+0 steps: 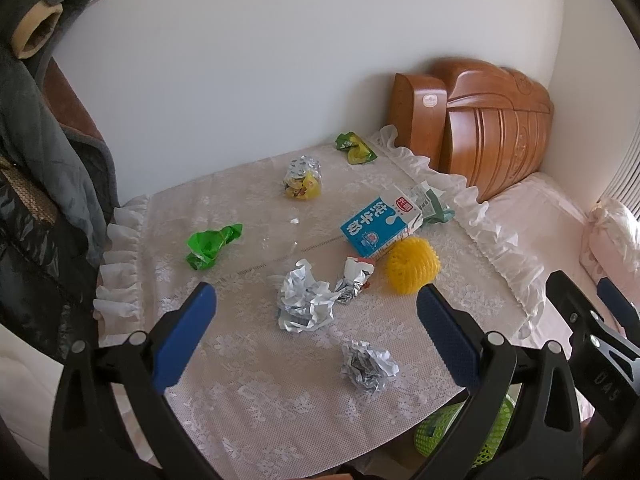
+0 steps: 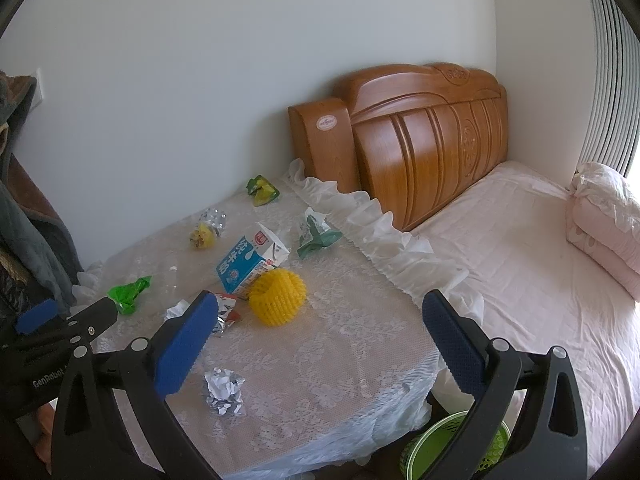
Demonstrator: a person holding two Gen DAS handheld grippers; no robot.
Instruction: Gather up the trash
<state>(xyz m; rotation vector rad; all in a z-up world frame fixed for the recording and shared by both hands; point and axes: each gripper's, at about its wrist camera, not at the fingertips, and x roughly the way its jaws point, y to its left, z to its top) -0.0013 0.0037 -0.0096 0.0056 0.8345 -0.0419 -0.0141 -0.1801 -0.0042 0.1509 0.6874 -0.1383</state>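
- Barely started tbh: all trash on the counter, nothing picked up.
- Left to grab: foil wads, milk carton, yellow net, green wrapper, plus bits near the back wall.
- Left hand-held gripper spread wide, empty, above the foil; right hand-held gripper same, empty.
- Green basket tucked under the counter's near-right edge, prob the bin.
- Room-wise: bed right alongside, clothes crowding the left, frilly cloth edge could snag.
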